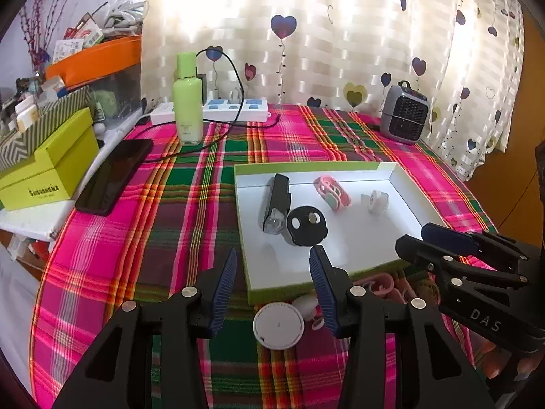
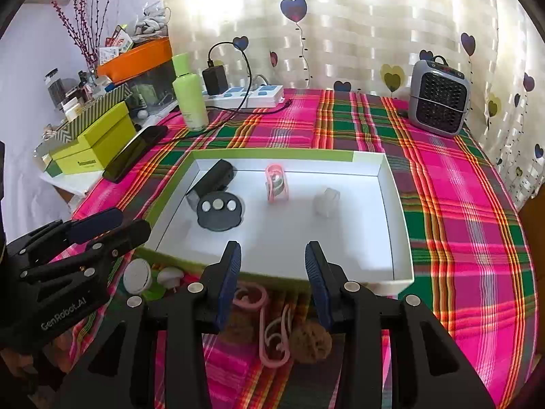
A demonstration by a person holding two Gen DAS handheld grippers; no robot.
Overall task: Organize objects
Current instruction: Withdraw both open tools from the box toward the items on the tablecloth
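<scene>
Nearest, at the bottom of the left wrist view, the left gripper (image 1: 274, 283) stands spread with nothing between its fingers, above a white round disc (image 1: 278, 325) on the plaid tablecloth (image 1: 112, 266). Beside that disc lies a small white mushroom-shaped piece (image 1: 305, 306). At the bottom of the right wrist view, the right gripper (image 2: 272, 272) is likewise spread and empty, over pink hooks (image 2: 272, 334) and a brown fuzzy ball (image 2: 311, 341), possibly a sponge; the blur leaves that unclear. These things lie outside the box and seem left to sort. Farther up, mid-frame, the white box (image 2: 391, 204) already holds a black torch-like block (image 2: 213, 180), a black round holder (image 2: 221, 213), a pink clip (image 2: 276, 182) and a small white object (image 2: 326, 201). So roughly half looks done. Beyond, a green bottle (image 2: 189, 95) and a grey heater (image 2: 437, 99) stand near the curtain.
</scene>
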